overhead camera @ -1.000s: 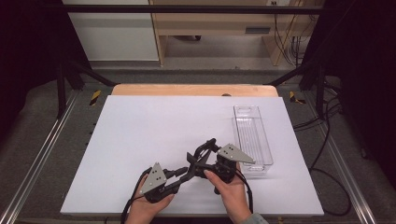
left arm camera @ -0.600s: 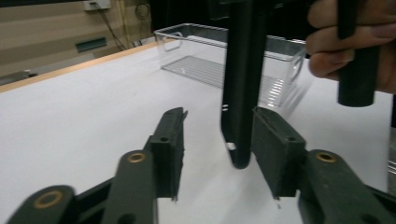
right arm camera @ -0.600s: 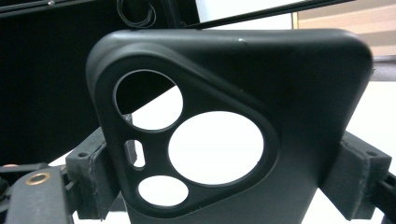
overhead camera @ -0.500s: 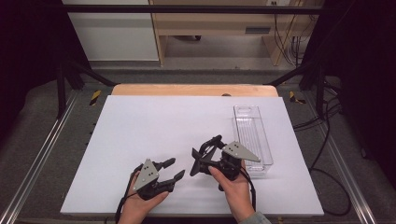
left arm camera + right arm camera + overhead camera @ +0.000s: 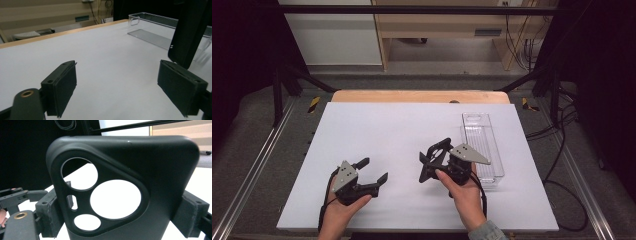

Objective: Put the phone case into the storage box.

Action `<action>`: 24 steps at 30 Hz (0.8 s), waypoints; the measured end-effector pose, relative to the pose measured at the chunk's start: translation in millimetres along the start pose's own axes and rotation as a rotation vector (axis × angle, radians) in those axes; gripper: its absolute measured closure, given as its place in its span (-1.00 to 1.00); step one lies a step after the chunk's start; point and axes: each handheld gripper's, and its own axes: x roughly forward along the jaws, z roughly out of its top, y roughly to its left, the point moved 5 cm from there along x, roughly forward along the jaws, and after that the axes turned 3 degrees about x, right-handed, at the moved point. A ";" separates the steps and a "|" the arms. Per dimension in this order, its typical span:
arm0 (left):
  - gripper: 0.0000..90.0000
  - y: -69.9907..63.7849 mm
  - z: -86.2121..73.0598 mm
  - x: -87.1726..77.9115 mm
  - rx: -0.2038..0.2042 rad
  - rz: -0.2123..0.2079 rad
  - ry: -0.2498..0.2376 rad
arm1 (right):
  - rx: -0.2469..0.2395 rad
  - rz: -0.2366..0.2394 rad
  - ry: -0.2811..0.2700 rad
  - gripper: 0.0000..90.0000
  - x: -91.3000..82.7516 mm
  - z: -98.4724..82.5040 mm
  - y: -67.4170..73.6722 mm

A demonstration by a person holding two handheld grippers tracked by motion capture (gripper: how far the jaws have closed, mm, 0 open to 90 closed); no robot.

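Observation:
A black phone case [image 5: 160, 170] with round camera cut-outs stands between the jaws of my right gripper [image 5: 120, 220], which is shut on its sides. In the high view the right gripper [image 5: 435, 162] holds the phone case [image 5: 430, 159] above the white table, right of centre. My left gripper [image 5: 374, 169] rests low at the front left, open, with nothing between its pads [image 5: 62, 87]. In the left gripper view the phone case [image 5: 190, 30] hangs at the upper right, beyond the right-hand pad and apart from it.
A clear plastic tray [image 5: 468, 120] lies lengthwise along the right side of the white table [image 5: 392, 125], just behind the right gripper. In the left gripper view the clear plastic tray [image 5: 150, 17] sits at the far right. A wooden edge [image 5: 412, 95] borders the table's back.
The left gripper has drawn away to the left from the phone case and the right gripper, and now stands open and apart. The right gripper still holds the case.

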 end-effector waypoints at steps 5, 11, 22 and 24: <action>-0.78 12.4 -1.2 -8.3 0.000 0.025 -0.016 | -0.023 -0.003 -0.012 -0.69 2.6 21.1 -0.3; -0.82 21.1 -7.3 -18.5 -0.021 0.048 -0.016 | -0.078 -0.013 -0.028 -0.69 5.6 54.1 -1.1; -0.85 29.2 -12.0 -23.6 -0.035 0.068 -0.027 | -0.123 -0.130 -0.032 -0.69 23.3 99.0 -45.0; -0.85 29.2 -12.9 -22.9 -0.039 0.070 -0.025 | -0.129 -0.156 -0.024 -0.69 26.9 102.8 -56.5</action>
